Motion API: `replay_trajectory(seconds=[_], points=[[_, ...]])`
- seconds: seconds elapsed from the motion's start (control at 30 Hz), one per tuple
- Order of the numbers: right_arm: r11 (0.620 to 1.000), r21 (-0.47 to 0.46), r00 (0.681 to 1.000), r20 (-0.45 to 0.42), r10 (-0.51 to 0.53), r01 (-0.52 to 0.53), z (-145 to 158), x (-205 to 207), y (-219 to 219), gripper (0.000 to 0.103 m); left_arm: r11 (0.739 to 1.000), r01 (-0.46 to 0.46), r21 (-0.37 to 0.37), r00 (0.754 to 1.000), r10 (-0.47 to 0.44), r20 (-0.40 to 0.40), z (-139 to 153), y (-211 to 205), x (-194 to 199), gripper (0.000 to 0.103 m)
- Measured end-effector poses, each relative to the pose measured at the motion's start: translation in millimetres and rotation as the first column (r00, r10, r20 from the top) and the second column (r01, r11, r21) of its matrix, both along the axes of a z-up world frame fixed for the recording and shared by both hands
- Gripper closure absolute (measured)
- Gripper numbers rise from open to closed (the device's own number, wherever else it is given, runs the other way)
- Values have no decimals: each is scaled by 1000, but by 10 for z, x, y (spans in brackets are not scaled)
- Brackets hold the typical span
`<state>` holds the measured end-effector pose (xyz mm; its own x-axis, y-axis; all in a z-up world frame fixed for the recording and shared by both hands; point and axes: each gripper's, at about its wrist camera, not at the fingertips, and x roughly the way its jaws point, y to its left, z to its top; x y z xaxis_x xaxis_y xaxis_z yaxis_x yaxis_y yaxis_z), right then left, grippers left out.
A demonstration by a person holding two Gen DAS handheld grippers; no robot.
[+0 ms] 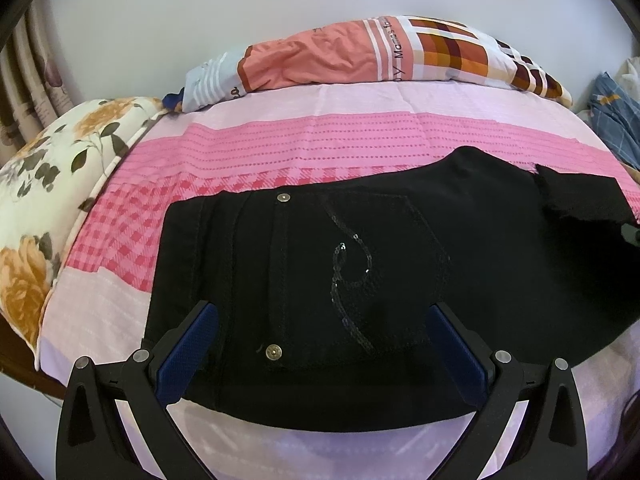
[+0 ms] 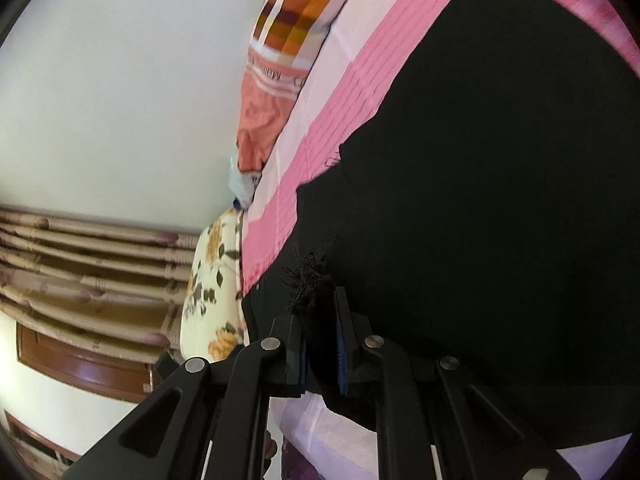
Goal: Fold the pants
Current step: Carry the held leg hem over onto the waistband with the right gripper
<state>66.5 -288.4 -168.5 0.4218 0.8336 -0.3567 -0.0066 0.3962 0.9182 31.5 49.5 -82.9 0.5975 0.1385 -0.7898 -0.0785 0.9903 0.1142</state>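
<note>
Pants [image 1: 360,264] lie crosswise, waistband left. Right gripper [image 2: 320,320] pinches frayed hem [image 2: 308,280]; left gripper [image 1: 320,344] spread wide over pocket [image 1: 352,276], holding nothing.

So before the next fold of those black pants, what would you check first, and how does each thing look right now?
1. Right claw gripping the frayed hem: ok, shut on the fabric.
2. Left claw free: ok, open over the pants, holding nothing.
3. Pants lying flat on the bed: ok around the pocket; far end cannot tell.
4. Pillows clear of the pants: ok.
5. Both leg layers caught in the right claw: cannot tell.
</note>
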Motion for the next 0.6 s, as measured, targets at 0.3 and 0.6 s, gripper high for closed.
replay_trajectory(seconds=[0.3, 0.6], points=[[996, 32, 996, -16, 88, -87, -119, -25, 422, 91, 999, -30, -39, 999, 30, -13, -55, 114, 3, 0], [989, 33, 989, -19, 146, -145, -178, -56, 636, 91, 998, -38, -54, 999, 37, -28, -116, 154, 6, 0]])
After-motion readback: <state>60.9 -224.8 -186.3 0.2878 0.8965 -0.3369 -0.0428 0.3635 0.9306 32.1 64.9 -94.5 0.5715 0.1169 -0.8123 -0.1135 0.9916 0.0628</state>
